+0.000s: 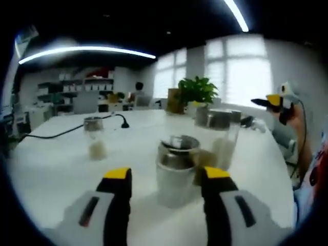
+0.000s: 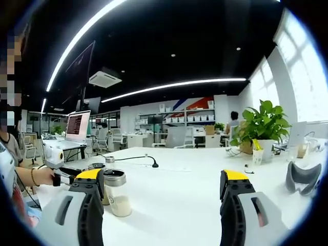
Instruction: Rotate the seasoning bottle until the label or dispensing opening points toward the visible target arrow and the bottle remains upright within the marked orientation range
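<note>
The step in hand looks like the approach: the left tool [image 1: 166, 177] has its two yellow-tipped jaws spread wide, one to each side of a clear glass seasoning bottle with a metal cap and pale contents [image 1: 177, 169], and neither jaw seems to touch it. The bottle stands upright on the white worktop [image 1: 61, 164], between the jaws and just ahead of their tips. No target arrow or marked range can be made out, and the bottle is too blurred to tell where its label or opening faces.

Next, by my judgement, the jaws must close squarely on the bottle's body, then turn it about its own axis without tipping it.

A second clear bottle with a metal cap [image 1: 220, 136] stands just beyond and to the right of the first; a third, smaller one [image 1: 95, 137] stands well off to the left.

The right tool [image 2: 163, 192] is held level above the worktop, jaws apart and holding nothing; a capped bottle [image 2: 117, 192] stands just inside its left jaw.
</note>
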